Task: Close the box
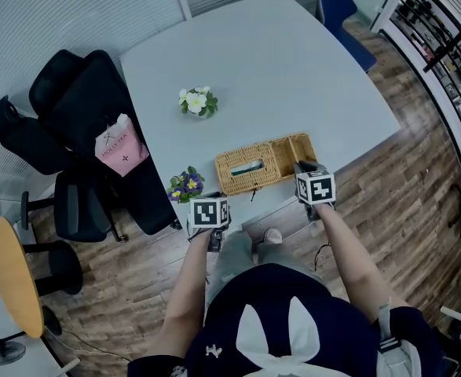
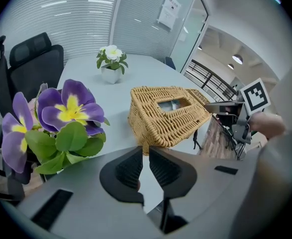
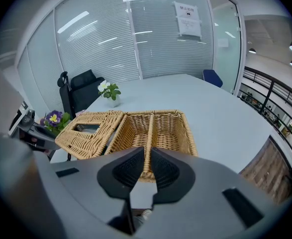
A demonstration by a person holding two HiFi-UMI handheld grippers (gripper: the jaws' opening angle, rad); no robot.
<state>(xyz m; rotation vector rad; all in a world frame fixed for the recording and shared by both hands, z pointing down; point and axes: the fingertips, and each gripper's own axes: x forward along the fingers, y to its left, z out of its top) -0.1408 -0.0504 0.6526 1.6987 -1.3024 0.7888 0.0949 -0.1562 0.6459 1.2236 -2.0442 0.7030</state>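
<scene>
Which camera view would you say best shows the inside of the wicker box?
The right gripper view: it looks straight into the open wicker box, walls and floor. The head view shows it small, from above; the left gripper view shows mainly its lid.

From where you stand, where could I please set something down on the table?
Free: the broad tabletop beyond the white flowers and open wicker box, toward the blue chair. Crowded: the near edge, where purple flowers, the box, the left hand-held gripper and the right hand-held gripper cluster.
</scene>
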